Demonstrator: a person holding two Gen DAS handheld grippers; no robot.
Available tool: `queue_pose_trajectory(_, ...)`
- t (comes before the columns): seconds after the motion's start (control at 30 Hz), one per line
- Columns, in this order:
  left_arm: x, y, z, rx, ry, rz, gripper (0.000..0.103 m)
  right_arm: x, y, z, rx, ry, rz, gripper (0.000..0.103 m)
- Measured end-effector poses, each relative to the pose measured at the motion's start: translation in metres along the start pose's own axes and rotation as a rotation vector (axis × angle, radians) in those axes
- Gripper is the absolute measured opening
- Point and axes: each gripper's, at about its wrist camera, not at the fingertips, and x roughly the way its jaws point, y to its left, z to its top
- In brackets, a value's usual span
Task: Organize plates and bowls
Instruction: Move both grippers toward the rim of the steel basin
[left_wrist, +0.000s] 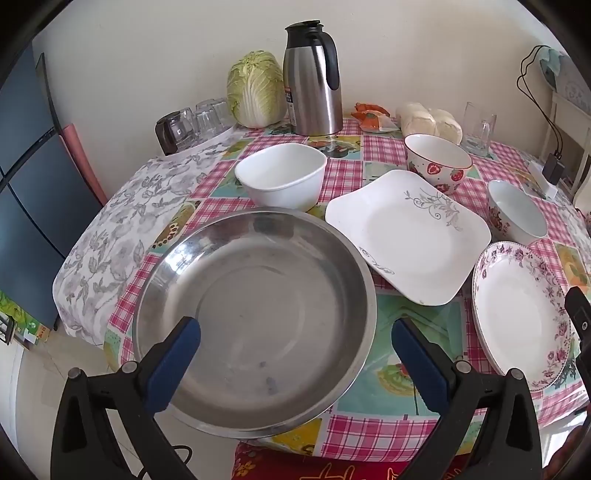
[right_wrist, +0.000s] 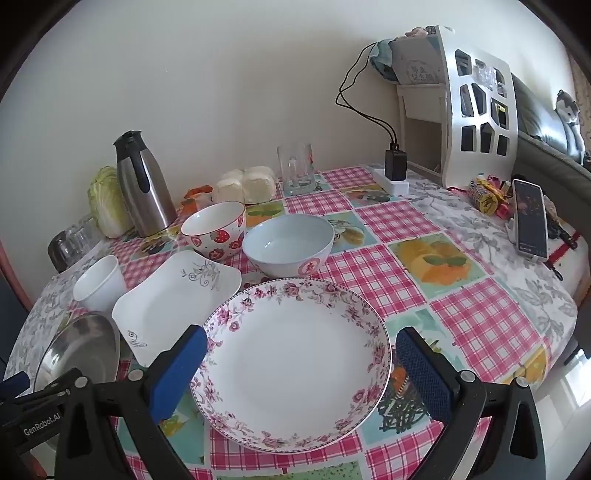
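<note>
Left wrist view. The left gripper (left_wrist: 295, 354) is seen with its jaws spread wide and nothing is held; it is tilted down over the table (left_wrist: 369, 432). A steel basin (left_wrist: 255, 317) lies directly beneath it: the left finger is seen over the basin's near inner wall, while the right finger stands outside its right rim, over the cloth. No contact with the basin can be confirmed. Ahead of the gripper, just beyond the basin's far rim, a plain white bowl (left_wrist: 281, 176) is set. Ahead and to the right, a square white plate (left_wrist: 408, 236) lies close beside the basin. Beyond that plate a strawberry bowl (left_wrist: 437, 162) is placed, and further right a smaller white bowl (left_wrist: 515, 212). At the far right a floral plate (left_wrist: 524, 314) is seen. A steel flask (left_wrist: 313, 79) and a cabbage (left_wrist: 255, 88) stand at the back by the wall.

Right wrist view. The right gripper (right_wrist: 295, 369) is likewise wide open and empty. The floral plate (right_wrist: 295, 362) lies beneath and between its fingers, untouched as far as can be judged. Just ahead stands the white bowl (right_wrist: 288, 243); ahead-left, the strawberry bowl (right_wrist: 214, 229) and the square plate (right_wrist: 177, 295). The plain bowl (right_wrist: 99, 282) and the basin (right_wrist: 79, 347) are found at the far left. A phone (right_wrist: 530, 219) is propped well to the right.
</note>
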Motion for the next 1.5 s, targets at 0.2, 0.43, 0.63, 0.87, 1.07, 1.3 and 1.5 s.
queue_pose_trajectory(0.2, 0.0, 0.002, -0.002, 0.003, 0.002, -0.006, 0.103, 0.0, 0.002, -0.001, -0.004, -0.002, -0.001, 0.103)
queue_pose_trajectory(0.43, 0.002, -0.001, 0.0, -0.003, 0.013, -0.022, 0.103, 0.001, 0.004, -0.003, -0.009, -0.004, -0.003, 0.103)
queue_pose_trajectory(0.63, 0.003, -0.001, 0.0, 0.005, 0.015, -0.014, 0.103, 0.001, 0.006, -0.004, -0.017, -0.003, -0.004, 0.103)
queue_pose_trajectory(0.87, 0.003, 0.0, 0.0, 0.001, 0.011, -0.018, 0.103, 0.002, 0.009, -0.005, -0.031, -0.001, -0.004, 0.103)
queue_pose_trajectory(1.07, 0.005, 0.0, 0.001, -0.004, 0.015, -0.026, 0.103, 0.003, 0.013, -0.006, -0.046, 0.001, -0.006, 0.103)
queue_pose_trajectory(1.3, 0.008, 0.005, 0.002, -0.024, 0.031, -0.042, 0.103, 0.006, 0.02, -0.008, -0.062, 0.009, -0.008, 0.103)
queue_pose_trajectory(1.5, 0.011, 0.016, 0.002, -0.048, 0.024, -0.039, 0.103, 0.008, 0.034, -0.012, -0.084, 0.015, 0.001, 0.103)
